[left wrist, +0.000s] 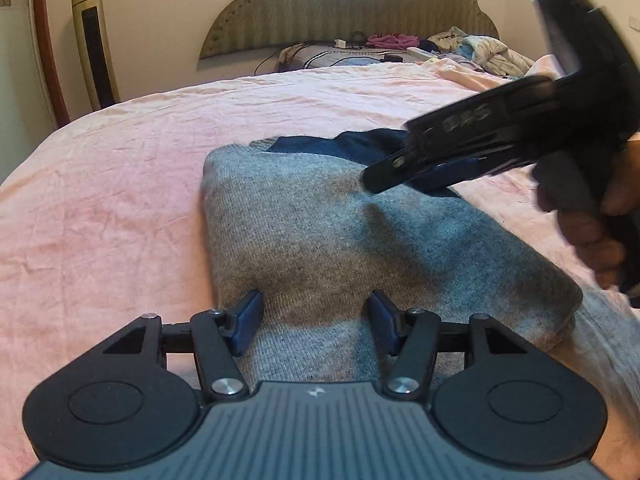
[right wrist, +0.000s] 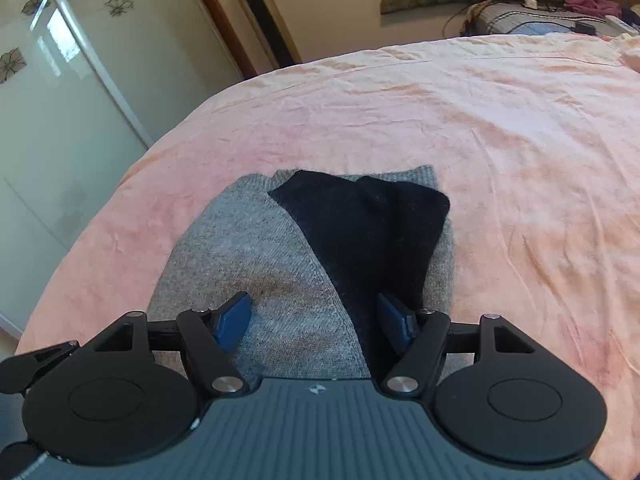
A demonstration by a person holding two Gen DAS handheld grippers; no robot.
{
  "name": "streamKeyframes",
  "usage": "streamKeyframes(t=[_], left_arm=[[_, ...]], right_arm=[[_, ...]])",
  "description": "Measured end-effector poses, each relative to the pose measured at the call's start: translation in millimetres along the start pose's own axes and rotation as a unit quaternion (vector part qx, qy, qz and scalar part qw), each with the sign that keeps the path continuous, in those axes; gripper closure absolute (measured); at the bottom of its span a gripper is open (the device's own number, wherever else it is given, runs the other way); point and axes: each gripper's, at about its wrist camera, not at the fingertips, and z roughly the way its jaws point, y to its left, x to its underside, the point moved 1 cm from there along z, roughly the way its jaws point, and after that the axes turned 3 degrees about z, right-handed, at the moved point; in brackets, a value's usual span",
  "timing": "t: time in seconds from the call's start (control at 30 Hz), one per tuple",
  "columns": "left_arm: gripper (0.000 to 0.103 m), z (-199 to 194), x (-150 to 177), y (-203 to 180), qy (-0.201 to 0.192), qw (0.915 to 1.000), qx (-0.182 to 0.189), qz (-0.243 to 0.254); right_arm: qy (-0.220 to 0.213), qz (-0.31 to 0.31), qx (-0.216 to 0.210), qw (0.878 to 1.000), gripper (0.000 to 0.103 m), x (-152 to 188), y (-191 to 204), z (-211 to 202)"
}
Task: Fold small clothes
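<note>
A folded grey knitted garment [left wrist: 320,240] with a dark navy knitted section [right wrist: 368,232] is lying on the pink crumpled bed sheet [left wrist: 120,184] directly ahead of and below both tools. The left tool [left wrist: 316,320] is hovering over the near edge of the grey fabric with its blue-padded fingers [left wrist: 248,320] standing wide apart, nothing pinched between them. The right tool [right wrist: 316,320] is likewise standing wide over the garment, its left pad over the grey knit and its right pad at the edge of the navy section, with no cloth gripped. In the left wrist view the right tool is appearing blurred ahead and to the right, held by a person's hand [left wrist: 596,236], its tip poised over the far part of the garment where navy meets grey. Beyond the tools, a padded olive headboard [left wrist: 352,4], a heap of mixed clothes [left wrist: 480,50] and a tall gold tower fan [left wrist: 94,40] are sitting at the far end of the bed.
</note>
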Motion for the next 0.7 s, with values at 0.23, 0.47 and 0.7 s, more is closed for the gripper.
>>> streamKeyframes(t=[0.23, 0.47, 0.7], left_arm=[[0.022, -43.4, 27.3, 22.4, 0.018, 0.9953, -0.057, -0.076], [0.016, -70.0, 82.0, 18.1, 0.046, 0.9884, -0.049, -0.136], [0.0, -55.1, 76.1, 0.9, 0.054, 0.9884, -0.07, -0.124]], right_arm=[[-0.072, 0.007, 0.049, 0.996, 0.001, 65.9, -12.1, -85.2], [-0.029, -0.032, 0.162, 0.986, 0.0, 151.2, -3.8, -96.0], [-0.025, -0.031, 0.23, 0.972, 0.0, 153.9, 27.0, -72.1]])
